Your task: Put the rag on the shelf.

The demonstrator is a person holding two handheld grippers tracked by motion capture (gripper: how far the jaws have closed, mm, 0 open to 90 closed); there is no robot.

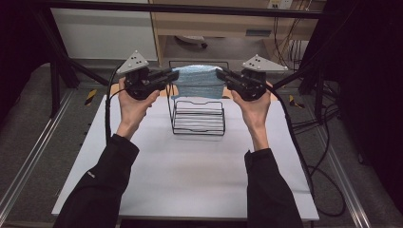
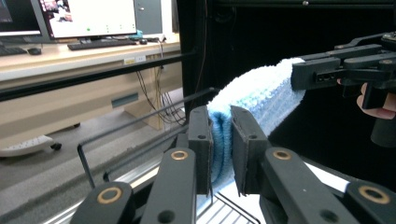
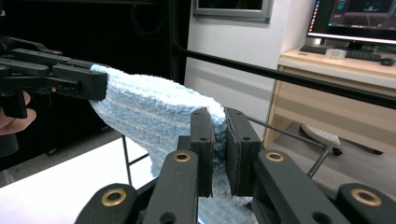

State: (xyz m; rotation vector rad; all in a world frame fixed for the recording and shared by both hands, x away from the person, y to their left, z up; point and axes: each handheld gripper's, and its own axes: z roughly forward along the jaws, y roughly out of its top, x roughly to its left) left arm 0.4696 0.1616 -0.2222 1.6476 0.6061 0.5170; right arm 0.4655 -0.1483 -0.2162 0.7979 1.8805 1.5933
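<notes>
Above the wire rack (image 1: 198, 117), stretched level between both hands: blue towel (image 1: 198, 80), one end pinched in the left tongs (image 1: 171, 74), the other in the right tongs (image 1: 219, 73), middle sagging a little toward the rack's tall back frame. Seen along the left tongs (image 2: 219, 140), jaws pressed on a folded edge of the towel (image 2: 261, 95); same story along the right tongs (image 3: 219, 140), closed on thick terry (image 3: 154, 112) with cloth bulging past the pads. Likely trouble from here: a bite on the edge alone could slip if either hand pulls outward, dropping that end; uneven lowering could catch the loops of the pile on the rack's upright wire or drape the towel lopsided; a hard tug might drag the light rack across the counter (image 1: 190, 175). Under the rack, a plain white counter, bare otherwise, set inside a black metal frame. Beyond the rack, grey floor, trailing cables, a pale wooden desk with monitors and a keyboard.
</notes>
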